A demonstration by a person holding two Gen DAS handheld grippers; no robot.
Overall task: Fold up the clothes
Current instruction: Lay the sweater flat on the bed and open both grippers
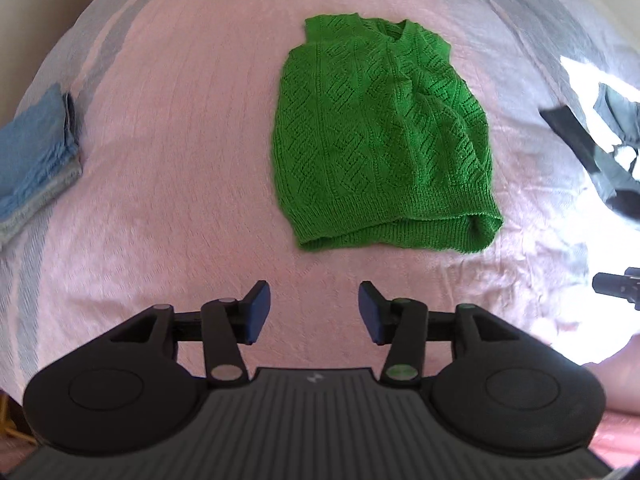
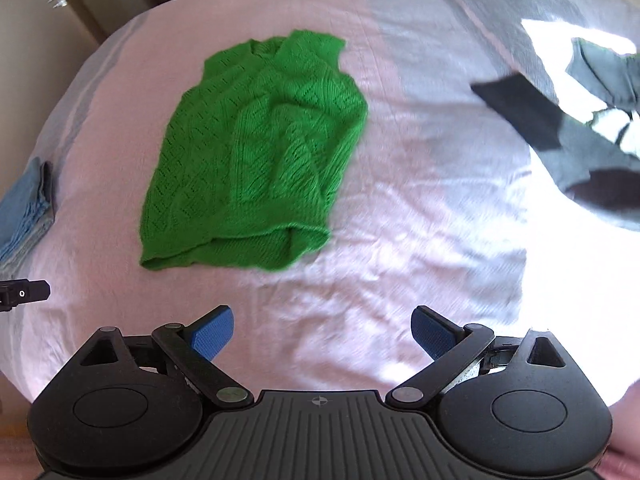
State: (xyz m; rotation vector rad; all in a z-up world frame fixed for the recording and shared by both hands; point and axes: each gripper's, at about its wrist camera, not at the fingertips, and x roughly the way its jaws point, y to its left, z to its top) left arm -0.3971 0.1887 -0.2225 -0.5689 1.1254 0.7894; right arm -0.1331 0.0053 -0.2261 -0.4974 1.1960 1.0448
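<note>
A green knitted sweater [image 1: 380,136] lies on the pink bed cover, sleeves tucked in, hem toward me and collar at the far end. It also shows in the right wrist view [image 2: 256,160]. My left gripper [image 1: 314,310] is open and empty, hovering above the cover just short of the hem. My right gripper [image 2: 322,336] is open wide and empty, short of the hem and off to the sweater's right. The tip of the right gripper [image 1: 618,285] shows at the right edge of the left wrist view; the left gripper's tip [image 2: 24,292] shows at the left edge of the right wrist view.
A folded blue cloth stack [image 1: 36,160] lies at the left edge of the bed [image 1: 180,160], also seen in the right wrist view [image 2: 24,212]. Dark grey and black garments [image 2: 560,120] lie in a sunlit patch at the right, as the left wrist view [image 1: 600,148] shows.
</note>
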